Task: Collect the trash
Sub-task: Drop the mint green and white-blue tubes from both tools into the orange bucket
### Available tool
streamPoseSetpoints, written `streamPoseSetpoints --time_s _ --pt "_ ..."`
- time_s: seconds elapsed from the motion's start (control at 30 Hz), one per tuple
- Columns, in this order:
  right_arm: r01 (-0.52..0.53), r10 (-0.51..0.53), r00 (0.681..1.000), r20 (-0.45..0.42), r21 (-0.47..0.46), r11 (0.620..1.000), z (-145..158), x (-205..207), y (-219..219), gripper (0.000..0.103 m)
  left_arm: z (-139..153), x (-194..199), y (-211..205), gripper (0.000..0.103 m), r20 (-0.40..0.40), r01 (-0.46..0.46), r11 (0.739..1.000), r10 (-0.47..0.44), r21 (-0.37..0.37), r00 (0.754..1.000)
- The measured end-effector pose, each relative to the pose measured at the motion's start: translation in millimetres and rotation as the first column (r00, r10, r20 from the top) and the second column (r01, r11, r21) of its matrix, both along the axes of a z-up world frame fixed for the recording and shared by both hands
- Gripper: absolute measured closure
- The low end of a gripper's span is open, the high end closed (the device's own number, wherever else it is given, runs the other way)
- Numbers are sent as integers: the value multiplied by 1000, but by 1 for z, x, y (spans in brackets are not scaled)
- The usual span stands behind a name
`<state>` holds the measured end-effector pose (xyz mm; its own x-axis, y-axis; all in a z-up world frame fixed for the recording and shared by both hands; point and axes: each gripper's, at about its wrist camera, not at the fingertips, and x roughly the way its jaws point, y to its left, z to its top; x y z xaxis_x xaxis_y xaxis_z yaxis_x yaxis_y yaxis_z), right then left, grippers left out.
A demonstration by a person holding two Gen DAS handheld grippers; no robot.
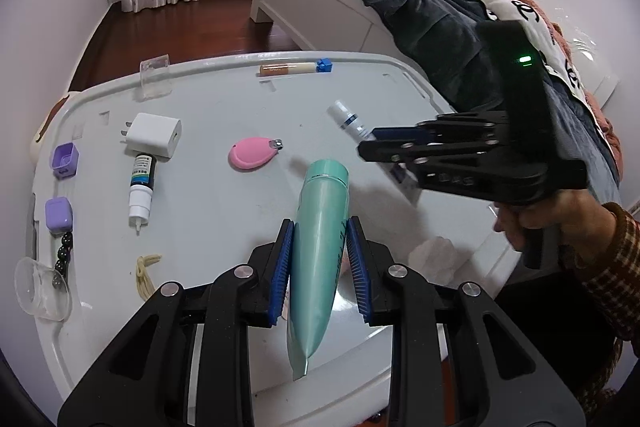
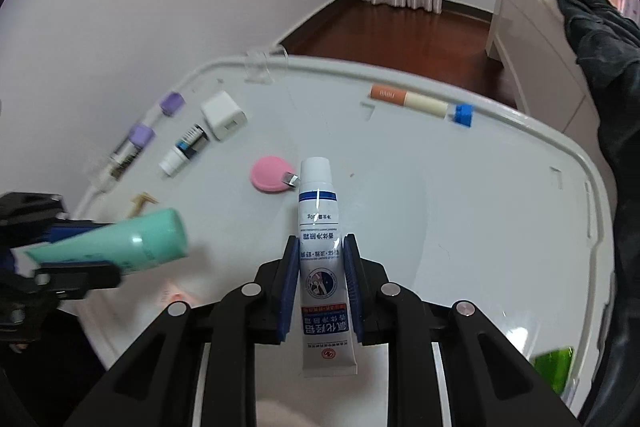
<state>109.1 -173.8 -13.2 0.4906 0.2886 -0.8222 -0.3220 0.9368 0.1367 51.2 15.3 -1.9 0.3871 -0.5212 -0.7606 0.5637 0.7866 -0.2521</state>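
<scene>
My left gripper [image 1: 320,227] is shut on a teal tube [image 1: 318,239] and holds it above the white table [image 1: 224,99], cap pointing away. The teal tube also shows at the left of the right wrist view [image 2: 120,243]. My right gripper [image 2: 322,243] is shut on a white and blue ointment tube [image 2: 320,227], cap forward, above the table [image 2: 460,195]. The right gripper [image 1: 372,143] shows in the left wrist view at right, with the white tube's cap end [image 1: 348,119] sticking out.
On the table lie a pink nail clipper [image 1: 252,155], a white charger [image 1: 154,135], a small dropper bottle [image 1: 142,187], purple cases [image 1: 64,159], a bead string [image 1: 64,255], a clear cup [image 1: 40,287], an orange and cream stick [image 1: 286,69], a blue block [image 1: 325,65]. A bed [image 1: 400,11] stands behind.
</scene>
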Motion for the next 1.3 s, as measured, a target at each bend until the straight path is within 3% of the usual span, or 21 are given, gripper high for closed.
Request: streamPoseSetpoints --time_s 0.1,0.27,0.4,0.5,0.67,0.77,0.9,1.1,1.2,1.3 --pt "3 -3 1000 23 31 1000 20 -27 -3 81 7 -18 0 76 18 11 1000 -11 3 1000" --pt "-25 26 1000 -2 68 997 33 -108 1 81 7 -81 -5 76 -4 72 997 -72 -9 997" --pt "-29 39 994 -103 93 995 9 -178 7 81 -10 -132 -7 76 -78 102 995 -102 -4 992" --pt "-21 38 979 -198 88 996 -23 -222 12 81 -34 -160 -9 76 -183 107 994 -103 15 978" --pt "18 8 941 -339 74 997 -69 -251 13 78 -78 -187 -16 76 -325 124 992 -111 18 939" --pt "50 -36 933 -357 32 998 -77 -252 10 44 -86 -189 -18 73 -312 116 991 -88 72 946" --pt "109 -96 951 -294 29 994 -63 -248 -3 40 -77 -182 -6 61 -292 59 998 -46 38 955" --pt "168 -151 960 -237 52 984 -45 -238 -17 36 -57 -169 8 57 -232 -4 1000 7 16 973" --pt "169 -159 972 -175 43 985 -20 -224 -22 28 -40 -155 5 57 -153 -18 999 26 49 988" --pt "182 -179 980 -85 31 983 10 -196 -21 17 -11 -127 -2 48 -51 -62 997 65 55 997"
